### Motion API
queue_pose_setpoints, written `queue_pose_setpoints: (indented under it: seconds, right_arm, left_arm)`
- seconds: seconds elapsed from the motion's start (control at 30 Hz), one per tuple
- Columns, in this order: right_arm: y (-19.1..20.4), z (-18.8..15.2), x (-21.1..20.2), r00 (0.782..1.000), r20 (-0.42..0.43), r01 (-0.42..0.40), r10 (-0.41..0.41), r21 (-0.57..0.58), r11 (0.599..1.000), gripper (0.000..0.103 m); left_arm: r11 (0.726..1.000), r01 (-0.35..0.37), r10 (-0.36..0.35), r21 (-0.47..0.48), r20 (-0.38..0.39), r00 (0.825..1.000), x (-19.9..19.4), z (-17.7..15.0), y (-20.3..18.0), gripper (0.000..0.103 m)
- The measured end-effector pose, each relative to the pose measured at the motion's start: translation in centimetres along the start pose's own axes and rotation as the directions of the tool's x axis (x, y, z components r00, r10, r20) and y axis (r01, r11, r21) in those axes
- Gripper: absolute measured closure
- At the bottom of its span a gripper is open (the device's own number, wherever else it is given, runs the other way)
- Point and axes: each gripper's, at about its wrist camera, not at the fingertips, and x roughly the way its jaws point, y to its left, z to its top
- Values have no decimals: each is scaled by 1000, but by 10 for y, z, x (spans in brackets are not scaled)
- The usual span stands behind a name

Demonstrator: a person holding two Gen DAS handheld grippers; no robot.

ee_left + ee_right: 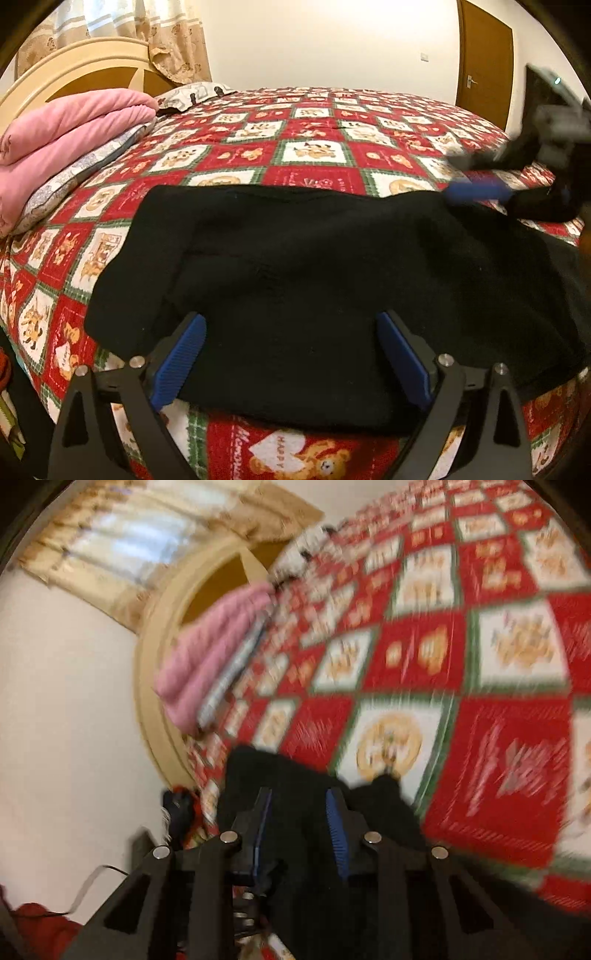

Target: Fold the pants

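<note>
My right hand-held gripper (300,825) pinches a bunch of the black fleece pants (314,280); left hand-held gripper (291,354) gapes wide, so the fold may drag crooked.

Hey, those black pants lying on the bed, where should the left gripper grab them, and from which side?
Judging by the left wrist view, take the near edge of the black pants, between the open left gripper pads. Come in low from the near side of the bed: that edge lies flat, doubled and closest. The right gripper has black cloth between its pads at the far right corner.
</note>
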Motion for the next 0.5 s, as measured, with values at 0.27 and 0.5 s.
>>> queue_pose_setpoints:
  seconds: [0.27, 0.5]
  right_arm:
    - [14, -33, -24, 999, 44, -1, 1, -7, 1000, 72]
    - [55, -119, -88, 937, 141, 349, -320, -307, 885, 34]
  left_arm:
    - [999, 44, -44, -13, 33, 999, -27, -11, 32, 8]
    - [997, -75, 76, -18, 68, 995, -17, 7, 43, 8]
